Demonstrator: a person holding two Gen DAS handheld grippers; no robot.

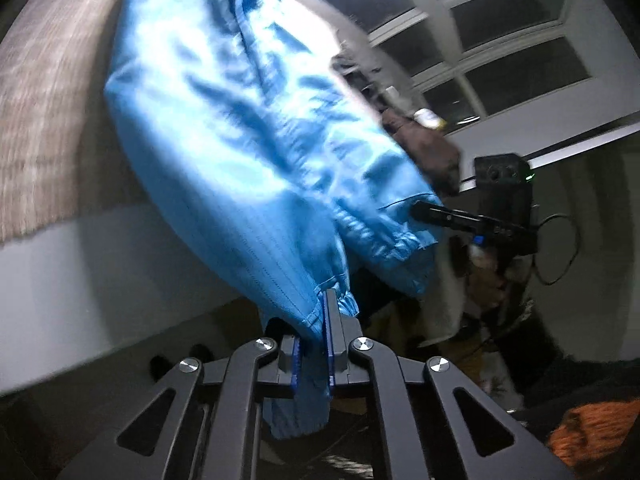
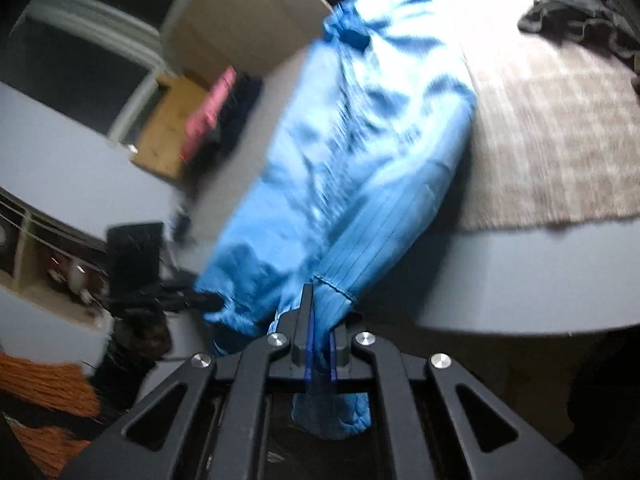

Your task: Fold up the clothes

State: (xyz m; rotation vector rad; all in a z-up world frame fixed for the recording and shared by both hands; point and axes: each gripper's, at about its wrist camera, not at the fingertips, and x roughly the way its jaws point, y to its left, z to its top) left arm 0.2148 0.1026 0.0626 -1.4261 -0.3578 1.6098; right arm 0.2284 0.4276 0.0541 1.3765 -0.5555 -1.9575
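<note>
Both hand-held grippers, left (image 1: 316, 336) and right (image 2: 318, 340), clamp the blue garment's (image 1: 240, 128) elastic hem, lifting it off the tabletop (image 2: 520, 272) to spread for folding.

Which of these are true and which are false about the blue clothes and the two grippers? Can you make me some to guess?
1. The left gripper is shut on the blue garment. True.
2. The right gripper is wide open with nothing in it. False: its jaws are shut on a gathered edge of the same blue cloth.
3. The garment is red. False: it is shiny light blue.
4. A pale woven rug lies behind the garment in the right wrist view. True.
5. The garment is folded into a neat flat square. False: it hangs stretched and wrinkled away from the grippers.
</note>
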